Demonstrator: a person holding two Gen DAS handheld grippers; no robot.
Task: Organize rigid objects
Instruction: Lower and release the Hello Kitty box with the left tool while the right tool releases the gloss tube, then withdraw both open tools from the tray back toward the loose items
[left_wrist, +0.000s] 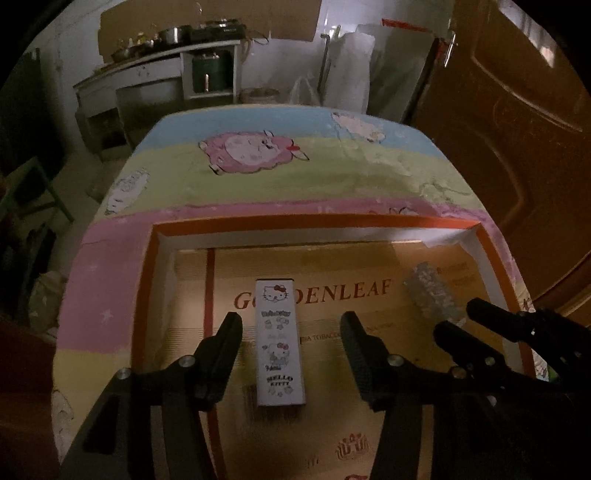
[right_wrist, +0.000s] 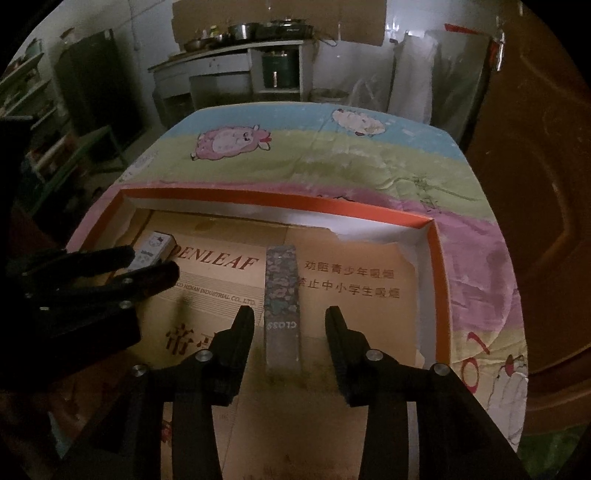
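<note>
A white Hello Kitty box (left_wrist: 280, 343) lies lengthwise on the cardboard floor of an orange-rimmed tray (left_wrist: 317, 221). My left gripper (left_wrist: 291, 325) is open, its fingers either side of the box without touching it. A dark floral-patterned box (right_wrist: 282, 306) lies in the same tray (right_wrist: 280, 205). My right gripper (right_wrist: 290, 317) is open around its near end. The floral box also shows at the right of the left wrist view (left_wrist: 430, 291), beside my right gripper (left_wrist: 465, 315). The Hello Kitty box (right_wrist: 153, 251) and left gripper (right_wrist: 151, 264) show at the left of the right wrist view.
The tray sits on a table covered by a pastel cartoon-sheep cloth (left_wrist: 295, 170). A brown door (left_wrist: 517, 110) stands close on the right. A kitchen counter with pots (left_wrist: 166, 55) is at the back. The room is dim.
</note>
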